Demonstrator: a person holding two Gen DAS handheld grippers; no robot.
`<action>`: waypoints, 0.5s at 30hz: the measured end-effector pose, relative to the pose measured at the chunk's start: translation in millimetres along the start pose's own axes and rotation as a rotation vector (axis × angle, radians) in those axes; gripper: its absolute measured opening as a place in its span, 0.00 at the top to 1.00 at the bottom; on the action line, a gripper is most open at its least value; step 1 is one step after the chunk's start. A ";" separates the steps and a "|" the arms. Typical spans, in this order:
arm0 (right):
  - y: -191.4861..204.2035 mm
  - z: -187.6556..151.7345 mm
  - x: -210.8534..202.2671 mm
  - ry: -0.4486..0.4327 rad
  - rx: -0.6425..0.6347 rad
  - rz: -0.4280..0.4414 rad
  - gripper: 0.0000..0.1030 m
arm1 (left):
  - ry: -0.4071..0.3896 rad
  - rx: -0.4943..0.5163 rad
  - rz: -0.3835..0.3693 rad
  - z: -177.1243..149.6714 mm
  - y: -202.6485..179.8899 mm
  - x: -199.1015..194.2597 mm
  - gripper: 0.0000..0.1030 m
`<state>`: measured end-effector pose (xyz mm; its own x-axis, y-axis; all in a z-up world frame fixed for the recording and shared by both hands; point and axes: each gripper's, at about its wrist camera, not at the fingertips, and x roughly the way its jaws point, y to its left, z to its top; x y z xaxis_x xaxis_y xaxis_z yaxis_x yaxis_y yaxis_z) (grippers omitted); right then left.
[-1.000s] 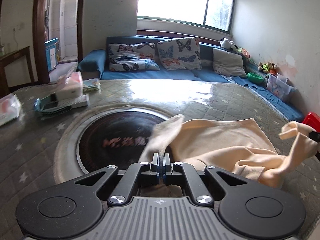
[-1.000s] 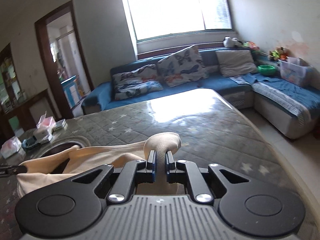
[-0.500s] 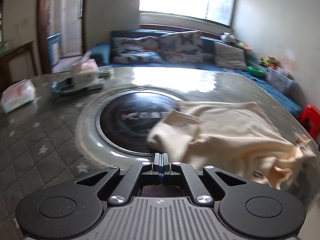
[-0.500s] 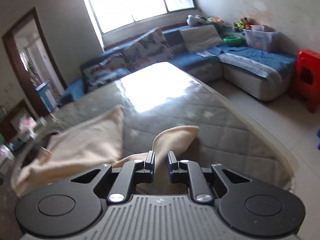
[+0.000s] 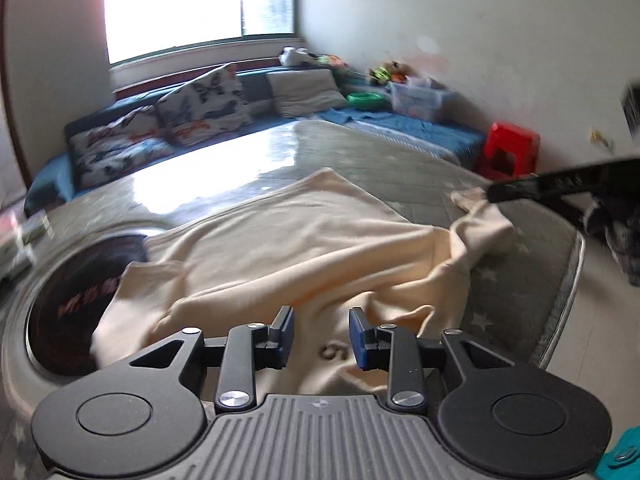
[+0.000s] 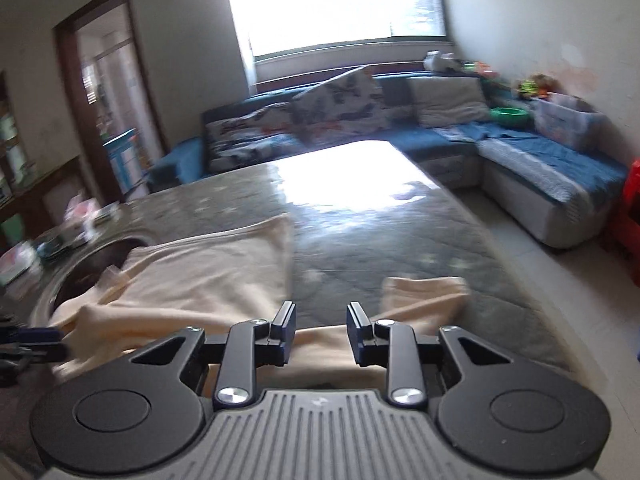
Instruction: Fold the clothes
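Item: cream garment (image 5: 304, 248), rumpled on the quilted table (image 6: 400, 248); lying under and ahead of both claws. Left gripper (image 5: 321, 336): jaws apart, empty. Right gripper (image 6: 321, 333): same. Advice: flatten wrinkles before the next fold; regrip 2 matching corners.

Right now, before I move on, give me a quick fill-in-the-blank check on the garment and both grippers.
1. The left gripper has its jaws ____.
2. The right gripper holds ____ between its fingers.
3. The cream garment lies on the ____ table cover with stars.
4. The stool by the sofa is ____.

Missing words: open; nothing; grey; red
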<state>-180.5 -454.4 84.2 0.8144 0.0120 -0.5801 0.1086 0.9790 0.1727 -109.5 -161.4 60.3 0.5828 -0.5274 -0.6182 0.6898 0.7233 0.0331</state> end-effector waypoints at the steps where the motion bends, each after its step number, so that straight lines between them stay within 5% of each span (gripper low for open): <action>1: 9.2 1.2 4.0 0.010 -0.023 0.025 0.73 | 0.001 0.027 -0.011 1.6 -6.4 5.2 0.68; 7: 60.2 -1.6 27.0 0.075 -0.168 0.151 0.72 | 0.025 0.124 0.006 1.7 -20.0 31.6 0.69; 13: 78.3 -12.4 43.1 0.164 -0.248 0.168 0.72 | 0.040 0.149 -0.019 -5.5 -19.6 40.6 0.96; 15: 75.4 -16.1 42.0 0.187 -0.259 0.163 0.72 | 0.027 0.148 -0.026 -7.6 -18.9 36.9 0.98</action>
<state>-147.3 -376.8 60.0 0.6883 0.1859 -0.7012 -0.1819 0.9799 0.0813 -104.3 -191.2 30.8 0.5531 -0.5314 -0.6416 0.7616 0.6347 0.1309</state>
